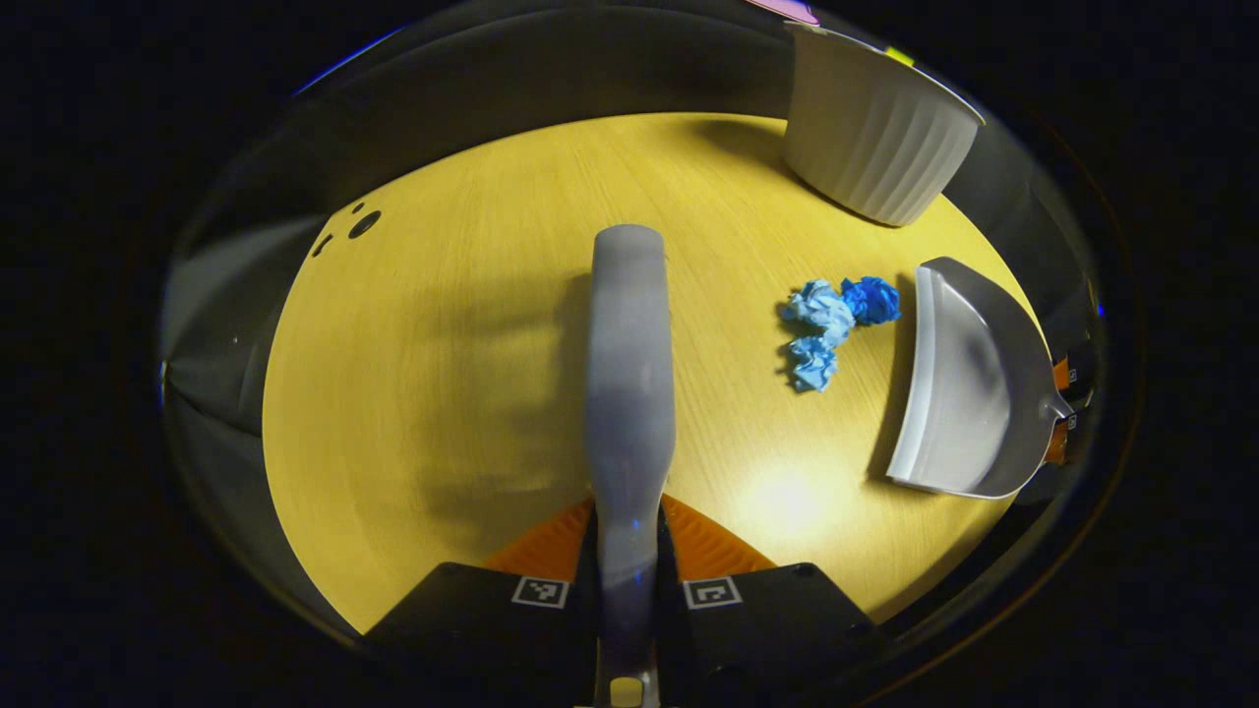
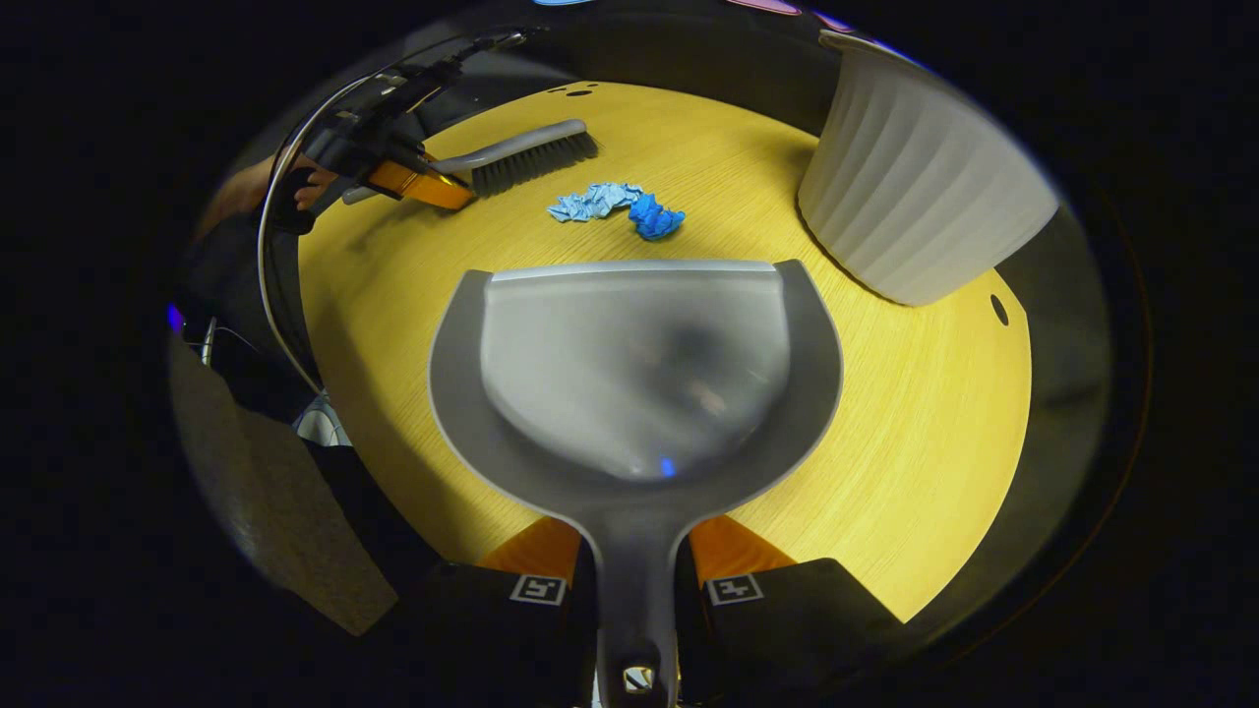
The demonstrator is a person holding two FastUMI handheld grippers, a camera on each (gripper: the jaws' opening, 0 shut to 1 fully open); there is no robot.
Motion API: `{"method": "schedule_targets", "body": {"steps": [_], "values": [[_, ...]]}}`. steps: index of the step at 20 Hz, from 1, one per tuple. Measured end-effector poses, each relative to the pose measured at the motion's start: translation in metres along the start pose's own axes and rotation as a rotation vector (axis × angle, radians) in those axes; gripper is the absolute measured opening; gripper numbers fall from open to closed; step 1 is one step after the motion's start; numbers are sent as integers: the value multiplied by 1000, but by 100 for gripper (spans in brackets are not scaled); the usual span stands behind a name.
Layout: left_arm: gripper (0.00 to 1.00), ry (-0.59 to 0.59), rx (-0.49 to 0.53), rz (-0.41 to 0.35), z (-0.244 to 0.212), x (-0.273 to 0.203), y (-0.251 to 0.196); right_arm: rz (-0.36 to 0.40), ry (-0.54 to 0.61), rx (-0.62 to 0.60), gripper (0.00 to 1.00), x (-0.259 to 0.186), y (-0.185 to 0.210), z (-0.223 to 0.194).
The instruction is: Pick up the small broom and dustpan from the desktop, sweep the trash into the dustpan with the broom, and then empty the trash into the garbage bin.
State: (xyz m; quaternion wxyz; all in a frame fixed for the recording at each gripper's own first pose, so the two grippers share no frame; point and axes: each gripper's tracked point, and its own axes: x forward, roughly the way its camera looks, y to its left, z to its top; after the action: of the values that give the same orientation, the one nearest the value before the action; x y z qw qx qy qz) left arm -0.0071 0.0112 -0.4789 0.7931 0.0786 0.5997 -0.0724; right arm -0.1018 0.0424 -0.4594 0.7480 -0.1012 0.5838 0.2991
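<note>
With both tools already gripped, what matters now is that the trash [image 2: 618,206], a few crumpled blue paper wads, lies between the broom [image 2: 521,155] and the dustpan [image 2: 637,364] on the yellow surface [image 2: 915,433]. In the right gripper view the right gripper [image 2: 636,575] has its jaws pinching the dustpan's handle, and the pan's straight front lip faces the wads, which sit just beyond it, apart from it. Past them, the broom lies with its long axis roughly level with the lip, bristles toward the paper, carried by the left gripper [image 2: 413,177] at the far left. In the left gripper view the left gripper's own jaws are pressed on the broom handle, which runs straight ahead from them; the wads lie off to the right of it, with the dustpan beyond them, its open mouth turned toward the paper. So the sweep, as I judge it, should draw the bristles sideways through the paper toward the pan. Bare surface lies around the wads, so there is room; the white ribbed bin [image 2: 920,187] stands near the surface's far right edge, close to the dustpan's side.
</note>
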Motion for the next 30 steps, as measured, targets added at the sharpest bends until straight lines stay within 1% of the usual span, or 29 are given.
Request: {"method": "schedule_targets", "body": {"steps": [1,2,3,8,10,12,14,15,16,18,19,21,22,23,24,26,28,30], "values": [[28,-2,16,-5,3,-1,-4,-3,7,1,37,0,-1,0],[25,-3,32,-9,6,-2,-8,-5,13,1,37,0,-3,0],[28,-1,45,-15,9,-1,-13,-4,22,1,37,-1,-4,-1],[28,6,103,-66,21,5,-41,6,59,-24,37,0,-6,-2],[28,9,135,-111,24,6,-56,7,63,-38,37,3,-7,-2],[28,19,155,-179,24,7,-78,10,60,-48,37,3,-6,0],[28,24,178,-232,23,2,-92,17,60,-52,37,5,-5,0],[25,25,191,-249,24,2,-95,20,57,-53,37,5,-5,1],[28,26,205,-266,23,-1,-103,20,54,-54,42,5,-6,1],[28,31,226,-302,21,-5,-118,22,53,-59,42,7,-7,2],[28,32,238,-321,21,-11,-125,19,52,-62,37,7,-8,1],[28,34,267,-357,18,-18,-137,17,42,-70,37,9,-9,3],[31,38,281,-372,15,-18,-143,15,38,-75,37,10,-10,2],[31,40,294,-378,14,-21,-145,14,31,-79,37,11,-11,2],[28,35,303,-386,16,-23,-147,13,21,-81,37,11,-12,2],[28,28,311,-407,15,-31,-151,10,-8,-67,37,16,-10,2],[28,6,316,-403,15,-42,-147,-8,-37,-57,37,18,-10,-1],[28,-22,296,-398,19,-53,-144,-25,-67,-26,37,20,-12,-1]]}}
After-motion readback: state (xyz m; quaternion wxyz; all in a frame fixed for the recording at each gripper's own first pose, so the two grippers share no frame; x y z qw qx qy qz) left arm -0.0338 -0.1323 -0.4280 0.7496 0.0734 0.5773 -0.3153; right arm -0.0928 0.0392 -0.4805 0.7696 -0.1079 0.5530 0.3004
